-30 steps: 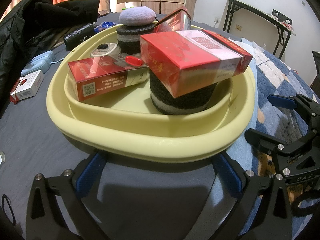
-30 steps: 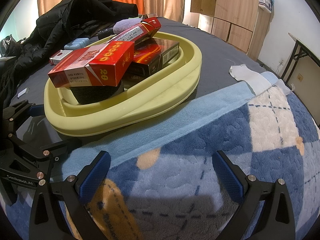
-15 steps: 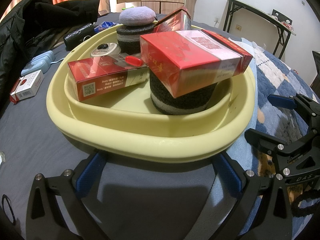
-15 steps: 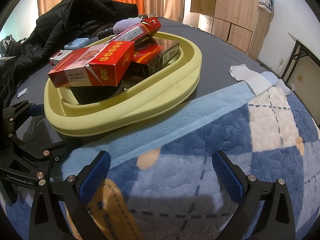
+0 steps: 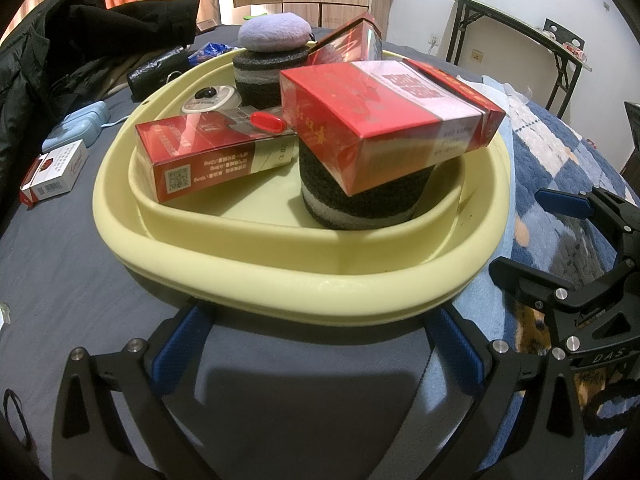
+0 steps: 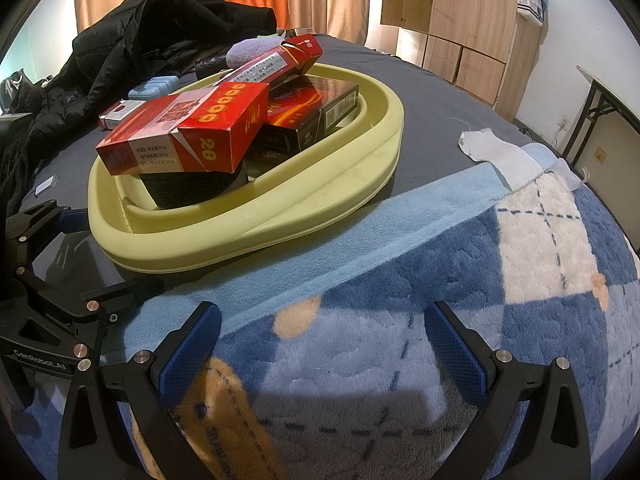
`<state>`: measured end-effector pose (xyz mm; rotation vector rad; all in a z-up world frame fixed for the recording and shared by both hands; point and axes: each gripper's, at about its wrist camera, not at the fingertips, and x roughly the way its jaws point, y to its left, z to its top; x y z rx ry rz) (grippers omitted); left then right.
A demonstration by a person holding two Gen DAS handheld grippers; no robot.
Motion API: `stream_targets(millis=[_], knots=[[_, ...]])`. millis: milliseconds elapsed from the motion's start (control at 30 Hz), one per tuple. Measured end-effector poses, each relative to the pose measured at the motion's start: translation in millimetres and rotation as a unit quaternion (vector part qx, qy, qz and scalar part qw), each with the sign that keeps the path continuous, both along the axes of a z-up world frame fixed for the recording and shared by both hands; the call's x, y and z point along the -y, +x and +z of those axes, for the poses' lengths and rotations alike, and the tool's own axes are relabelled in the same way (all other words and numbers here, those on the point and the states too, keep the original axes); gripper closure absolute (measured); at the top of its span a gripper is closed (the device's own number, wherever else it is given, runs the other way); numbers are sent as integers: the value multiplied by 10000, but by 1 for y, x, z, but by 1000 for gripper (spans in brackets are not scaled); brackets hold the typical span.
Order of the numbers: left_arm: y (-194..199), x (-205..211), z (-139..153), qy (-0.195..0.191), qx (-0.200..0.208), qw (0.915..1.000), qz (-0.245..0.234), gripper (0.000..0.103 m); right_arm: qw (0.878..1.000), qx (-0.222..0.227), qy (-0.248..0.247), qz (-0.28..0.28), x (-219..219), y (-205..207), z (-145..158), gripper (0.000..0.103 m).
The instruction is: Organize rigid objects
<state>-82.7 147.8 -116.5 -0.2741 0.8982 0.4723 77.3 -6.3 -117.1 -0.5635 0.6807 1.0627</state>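
A pale yellow basin sits on the grey bed and holds several items. A big red carton rests tilted on a dark knitted roll. A second red carton leans inside at the left, a long red box lies across the back, and a dark box lies beside it. A lilac pad tops another dark roll. My left gripper stands open just before the basin's near rim. My right gripper stands open and empty over the blue blanket.
A white-and-red small pack and a light blue case lie on the grey sheet left of the basin. A black jacket is heaped at the back left. A white cloth lies on the checked blanket. A folding table stands by the wall.
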Motion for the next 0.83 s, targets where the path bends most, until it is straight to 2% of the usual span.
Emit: stream_targets(millis=[833], knots=[[-1,2,-1,-15,21,10000,-2,0,10000,6,-1,-4,0,-2,0,0]])
